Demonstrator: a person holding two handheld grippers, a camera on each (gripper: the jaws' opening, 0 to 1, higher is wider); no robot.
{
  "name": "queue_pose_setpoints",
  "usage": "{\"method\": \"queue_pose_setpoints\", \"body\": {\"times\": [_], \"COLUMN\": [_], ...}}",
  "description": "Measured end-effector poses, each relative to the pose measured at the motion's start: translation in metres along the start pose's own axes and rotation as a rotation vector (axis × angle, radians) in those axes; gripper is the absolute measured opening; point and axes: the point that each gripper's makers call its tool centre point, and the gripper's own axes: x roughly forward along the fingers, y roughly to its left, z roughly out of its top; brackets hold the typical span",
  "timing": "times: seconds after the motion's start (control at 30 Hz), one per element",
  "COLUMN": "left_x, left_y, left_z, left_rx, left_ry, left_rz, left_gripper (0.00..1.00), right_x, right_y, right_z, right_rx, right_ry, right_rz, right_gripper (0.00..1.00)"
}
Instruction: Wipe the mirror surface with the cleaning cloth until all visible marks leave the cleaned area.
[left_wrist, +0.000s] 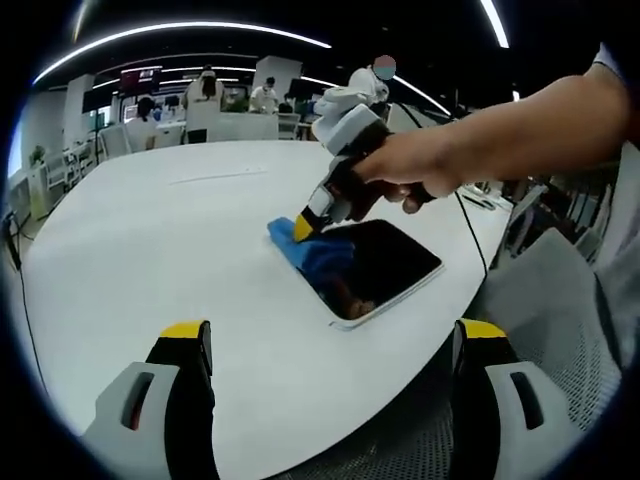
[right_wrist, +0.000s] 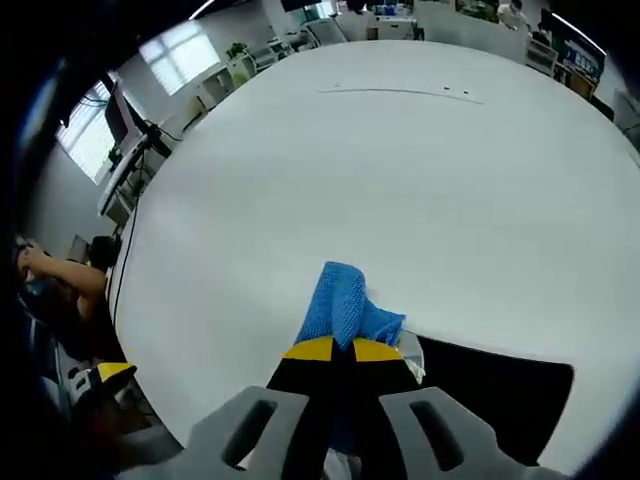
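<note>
A dark rectangular mirror (left_wrist: 385, 265) with a white frame lies flat on the white table (left_wrist: 180, 250). A blue cleaning cloth (left_wrist: 305, 250) rests on its far corner and spills onto the table. My right gripper (left_wrist: 303, 228), held by a hand, is shut on that cloth and presses it against the mirror's corner. From the right gripper view the yellow-tipped jaws (right_wrist: 343, 350) pinch the blue cloth (right_wrist: 340, 305) at the edge of the mirror (right_wrist: 490, 395). My left gripper (left_wrist: 330, 345) stands open near the table's front edge, nothing between its fingers, short of the mirror.
The round white table (right_wrist: 400, 180) stretches wide beyond the mirror. A grey mesh chair (left_wrist: 545, 300) sits at the right by the table's edge. Desks, monitors and people stand at the room's far side. A person sits at the left (right_wrist: 70, 285).
</note>
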Motion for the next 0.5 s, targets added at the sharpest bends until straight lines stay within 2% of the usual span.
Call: {"method": "queue_pose_setpoints", "body": {"times": [0.4, 0.5], "left_x": [-0.002, -0.001], "left_y": [0.005, 0.005], "left_z": [0.002, 0.000], "left_rx": [-0.008, -0.001], "left_ry": [-0.018, -0.001], "left_rz": [0.015, 0.012], "left_gripper": [0.99, 0.99], "right_x": [-0.013, -0.012], "right_y": [0.002, 0.000], "right_z": [-0.008, -0.007], "right_rx": [0.004, 0.006], "right_ry": [0.008, 0.016], "right_rz": [0.008, 0.001], "right_gripper": [0.00, 0.00]}}
